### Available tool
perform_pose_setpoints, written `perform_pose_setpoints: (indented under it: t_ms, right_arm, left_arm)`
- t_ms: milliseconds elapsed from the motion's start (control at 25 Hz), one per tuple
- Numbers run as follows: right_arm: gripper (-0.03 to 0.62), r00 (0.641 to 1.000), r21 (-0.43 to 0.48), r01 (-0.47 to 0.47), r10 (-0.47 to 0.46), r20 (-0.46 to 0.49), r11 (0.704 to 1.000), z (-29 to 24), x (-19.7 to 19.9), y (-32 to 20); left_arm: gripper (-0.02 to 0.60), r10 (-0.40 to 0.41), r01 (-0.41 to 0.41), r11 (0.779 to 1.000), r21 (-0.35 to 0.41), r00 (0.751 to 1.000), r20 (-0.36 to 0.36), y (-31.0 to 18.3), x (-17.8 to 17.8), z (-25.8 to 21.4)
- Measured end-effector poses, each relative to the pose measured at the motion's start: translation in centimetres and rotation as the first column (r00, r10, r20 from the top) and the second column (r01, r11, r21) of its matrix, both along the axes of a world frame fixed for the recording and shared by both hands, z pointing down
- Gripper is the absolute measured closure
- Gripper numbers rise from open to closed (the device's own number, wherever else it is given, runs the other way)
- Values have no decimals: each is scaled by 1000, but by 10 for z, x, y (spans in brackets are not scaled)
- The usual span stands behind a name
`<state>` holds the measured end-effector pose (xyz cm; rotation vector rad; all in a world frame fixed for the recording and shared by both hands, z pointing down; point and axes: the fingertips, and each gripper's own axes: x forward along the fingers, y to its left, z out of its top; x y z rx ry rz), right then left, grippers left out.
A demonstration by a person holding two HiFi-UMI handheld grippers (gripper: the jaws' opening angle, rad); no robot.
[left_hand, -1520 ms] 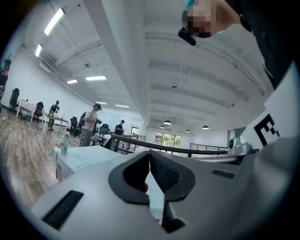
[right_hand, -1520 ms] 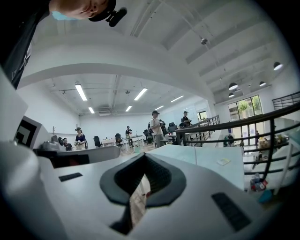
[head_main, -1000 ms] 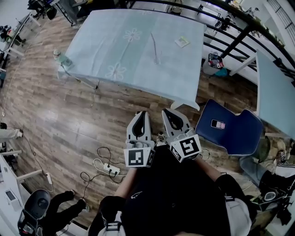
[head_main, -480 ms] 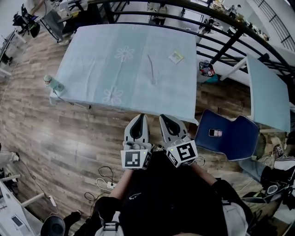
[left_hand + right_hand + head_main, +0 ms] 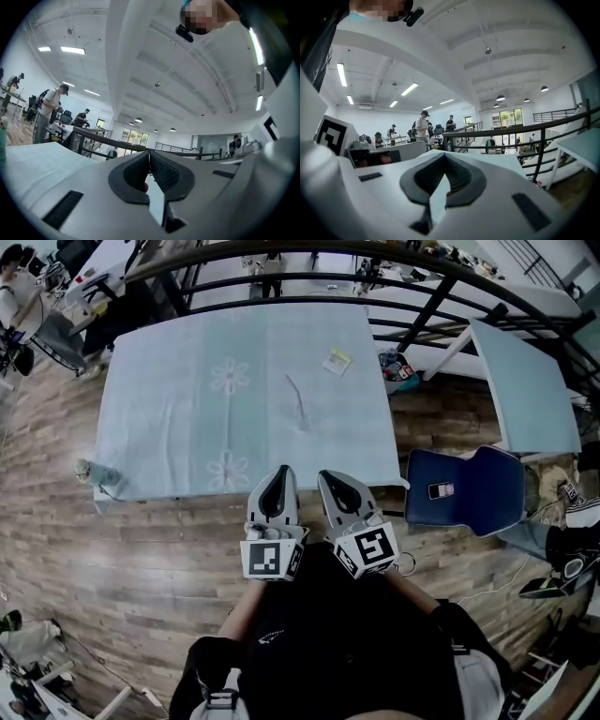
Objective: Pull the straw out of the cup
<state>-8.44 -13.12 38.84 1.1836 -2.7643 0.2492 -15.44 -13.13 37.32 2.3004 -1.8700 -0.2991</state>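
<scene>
A thin pale straw [image 5: 296,401] lies flat on the light blue tablecloth [image 5: 169,418], right of the flower prints. A small greenish cup-like thing [image 5: 97,473] stands at the table's near left corner; it shows at the far left edge of the left gripper view [image 5: 2,138]. My left gripper [image 5: 280,473] and right gripper [image 5: 327,478] are held side by side at the table's near edge, pointing across it. Both are shut with nothing between the jaws, as the left gripper [image 5: 149,154] and right gripper [image 5: 444,157] show in their own views.
A small card [image 5: 337,360] lies further back on the table. A blue chair [image 5: 478,512] with a phone [image 5: 440,490] on it stands to the right. A second table [image 5: 525,381] and a black railing [image 5: 281,254] lie beyond. People stand in the background.
The person has walked toward the table: both grippers, earlier over the wooden floor, now reach its near edge. The jaws stay shut.
</scene>
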Motion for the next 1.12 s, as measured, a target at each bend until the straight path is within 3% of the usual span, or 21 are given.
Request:
perform_pose_setpoints:
  t_ms: [200, 560, 800, 1120]
  right_arm:
    - [586, 999, 0, -44, 44, -1, 999, 7, -18, -8]
    - [586, 997, -54, -76, 74, -31, 996, 18, -35, -19]
    - [586, 996, -76, -85, 82, -43, 994, 27, -34, -29]
    - [586, 999, -69, -19, 17, -31, 997, 30, -62, -61]
  left_arm:
    - [565, 64, -64, 998, 12, 998, 9, -15, -14, 3]
    - [565, 89, -89, 996, -22, 996, -24, -27, -35, 13]
    - [565, 78, -79, 996, -34, 997, -28, -35, -40, 19]
    - [565, 14, -14, 999, -49, 1000, -7, -49, -62, 22]
